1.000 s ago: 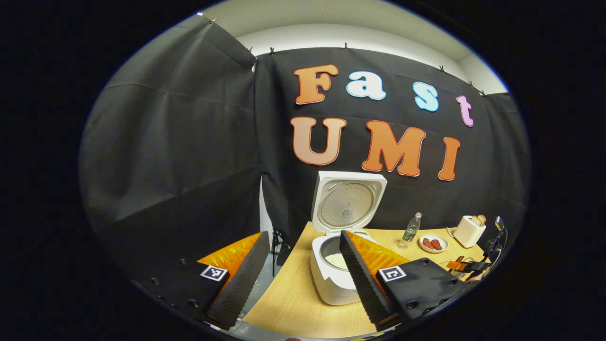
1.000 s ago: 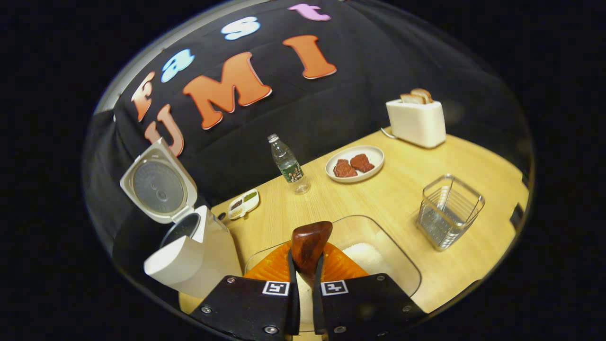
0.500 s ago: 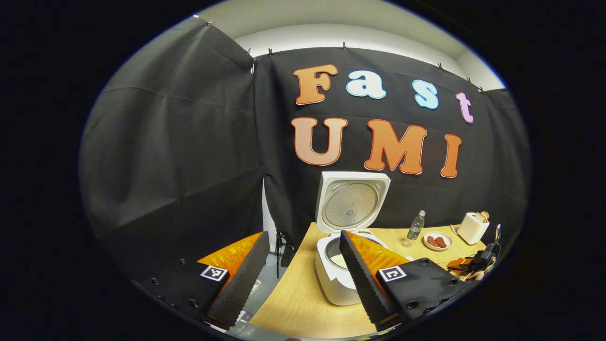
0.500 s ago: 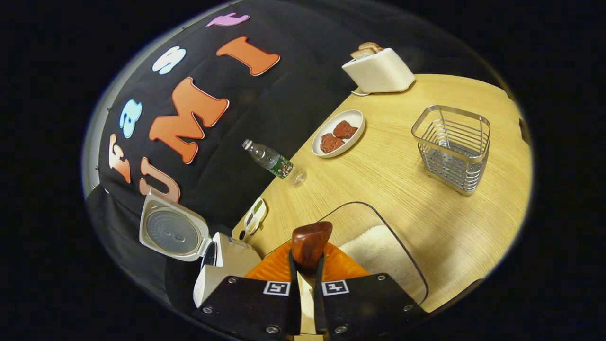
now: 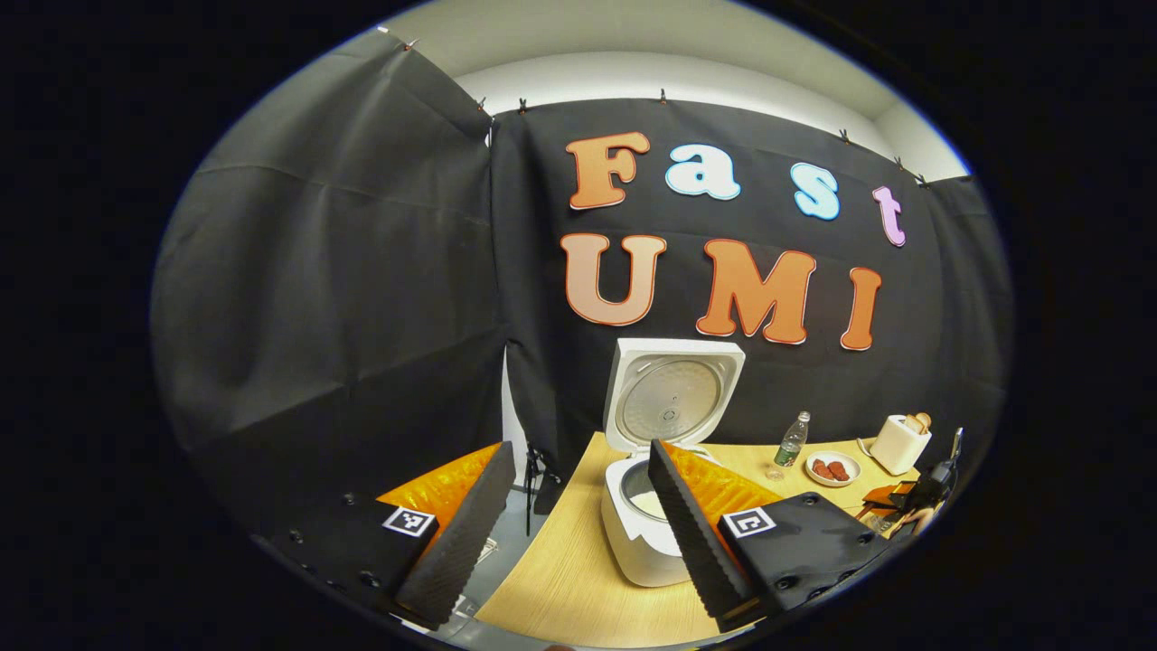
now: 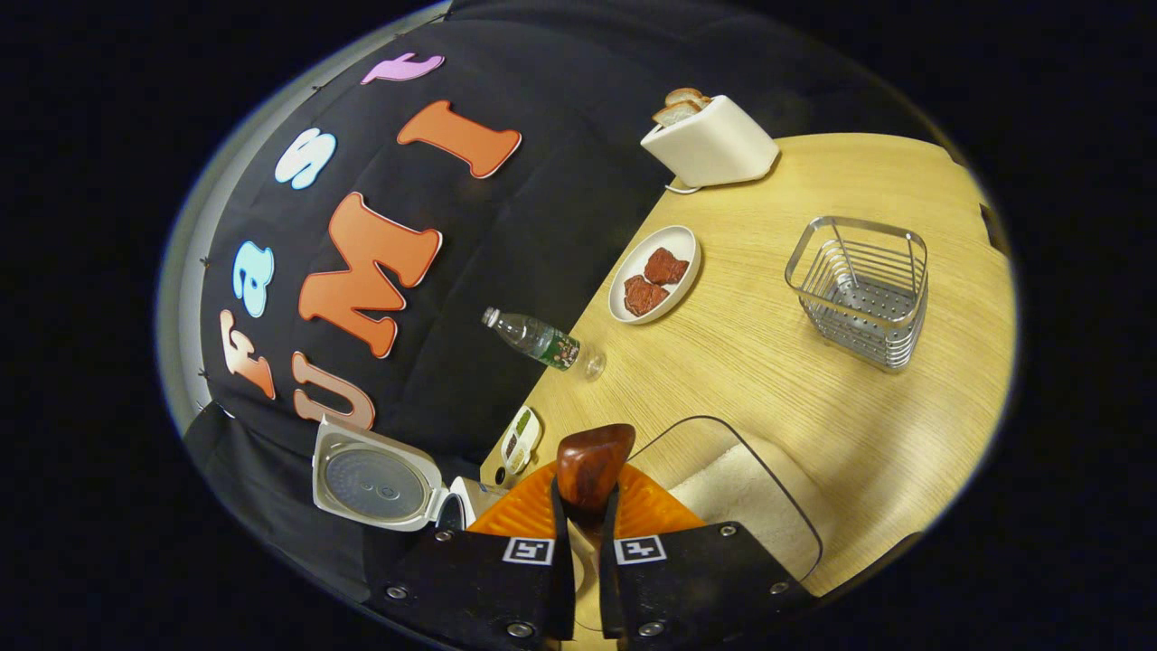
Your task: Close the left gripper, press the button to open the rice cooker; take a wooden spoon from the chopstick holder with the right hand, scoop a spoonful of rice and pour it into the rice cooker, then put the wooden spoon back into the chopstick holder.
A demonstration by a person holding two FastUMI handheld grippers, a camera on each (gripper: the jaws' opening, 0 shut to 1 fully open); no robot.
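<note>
Spoon (image 6: 592, 466) clenched in right gripper (image 6: 586, 551), over rice tub (image 6: 750, 493).
Cooker (image 5: 646, 524) lid up, ready; left gripper (image 5: 578, 520) fingers released, idle beside cooker.

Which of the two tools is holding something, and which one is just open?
The right tool is shut on the wooden spoon, pinching its handle above the rice container. The left tool has fingers spread apart with nothing between them.

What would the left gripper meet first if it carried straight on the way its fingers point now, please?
Probably the open rice cooker: the left gripper, fingers apart, aims at its left side and the table edge. Depth is unclear, so it might slip past to the black cloth wall behind.
</note>
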